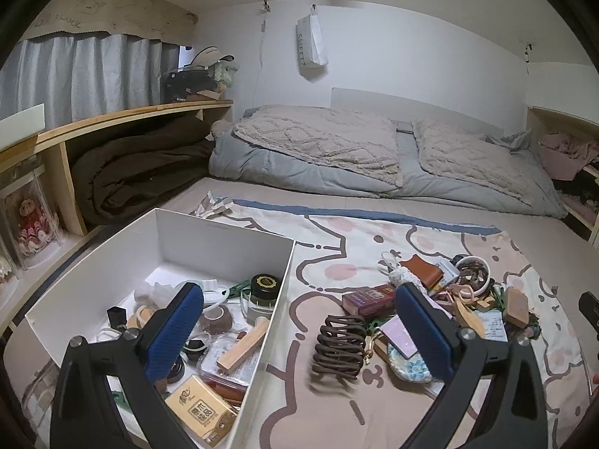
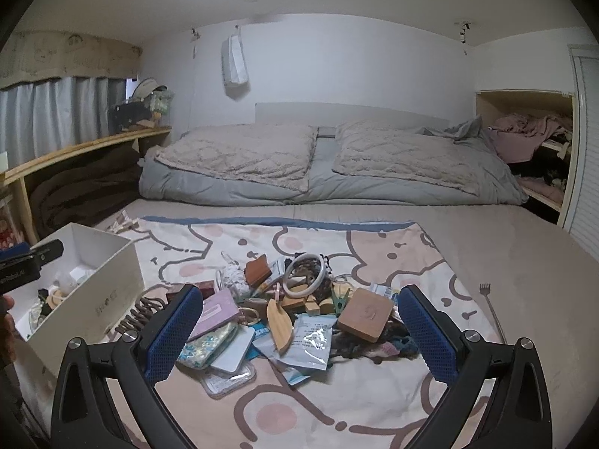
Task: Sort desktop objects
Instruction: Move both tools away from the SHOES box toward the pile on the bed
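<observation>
Hovering with its blue-padded fingers spread wide apart and holding nothing, the left gripper (image 1: 299, 321) hangs over the edge of a white box (image 1: 224, 237) that sits on a cartoon-print blanket (image 1: 393, 239) spread across a bed. One finger is above the box's contents and the other above the loose pile to the box's right. Inside the box lie a dark-lidded jar (image 1: 264, 288), a wooden block (image 1: 243, 344), a yellow packet (image 1: 200, 409) and other small items too jumbled to name. Just outside the box wall, between the fingers, a brown coiled hair clip (image 1: 338, 346) rests on the blanket, with a dark red box (image 1: 368, 299) beyond it. The right gripper (image 2: 299, 331) is likewise wide apart and empty, poised over the main pile in the middle of the blanket. That pile includes a white ring (image 2: 305, 275), a square tan pad (image 2: 365, 316), a clear foil sachet (image 2: 312, 340), a lilac card (image 2: 215, 312) and a white flat case (image 2: 232, 350). A small metal fork-like tool (image 2: 490, 305) lies apart to the right of the pile, off the blanket.
</observation>
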{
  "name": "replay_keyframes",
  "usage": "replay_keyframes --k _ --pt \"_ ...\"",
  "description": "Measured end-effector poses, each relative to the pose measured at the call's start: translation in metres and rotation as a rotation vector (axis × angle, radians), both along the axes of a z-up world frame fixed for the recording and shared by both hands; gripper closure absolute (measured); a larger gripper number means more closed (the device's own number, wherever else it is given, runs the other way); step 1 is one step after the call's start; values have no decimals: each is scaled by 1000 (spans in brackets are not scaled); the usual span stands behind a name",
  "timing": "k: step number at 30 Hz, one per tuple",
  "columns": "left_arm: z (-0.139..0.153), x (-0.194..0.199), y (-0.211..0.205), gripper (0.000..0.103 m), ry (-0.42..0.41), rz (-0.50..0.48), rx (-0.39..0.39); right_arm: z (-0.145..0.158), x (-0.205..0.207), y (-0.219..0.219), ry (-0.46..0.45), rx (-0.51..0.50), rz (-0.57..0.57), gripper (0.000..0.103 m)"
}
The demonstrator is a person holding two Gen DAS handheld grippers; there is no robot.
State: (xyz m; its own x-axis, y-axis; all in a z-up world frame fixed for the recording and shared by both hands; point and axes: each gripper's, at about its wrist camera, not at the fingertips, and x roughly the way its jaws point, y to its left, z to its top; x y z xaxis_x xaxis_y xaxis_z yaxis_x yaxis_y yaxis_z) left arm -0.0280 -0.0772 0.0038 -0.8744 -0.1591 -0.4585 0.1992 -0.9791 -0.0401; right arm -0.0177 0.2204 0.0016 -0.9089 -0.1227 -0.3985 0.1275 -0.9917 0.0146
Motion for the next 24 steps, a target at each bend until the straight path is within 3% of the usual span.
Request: replay_keyframes --k 8,15,24 --pt "0 3 2 0 27 -1 19 -2 1 7 16 -59 13 0" --pt "-1 3 6 0 44 -18 30 -17 -13 17 -51 -123 -2 0" --pt "-16 -5 25 0 3 -53 -2 -50 -38 33 -132 -160 -90 0"
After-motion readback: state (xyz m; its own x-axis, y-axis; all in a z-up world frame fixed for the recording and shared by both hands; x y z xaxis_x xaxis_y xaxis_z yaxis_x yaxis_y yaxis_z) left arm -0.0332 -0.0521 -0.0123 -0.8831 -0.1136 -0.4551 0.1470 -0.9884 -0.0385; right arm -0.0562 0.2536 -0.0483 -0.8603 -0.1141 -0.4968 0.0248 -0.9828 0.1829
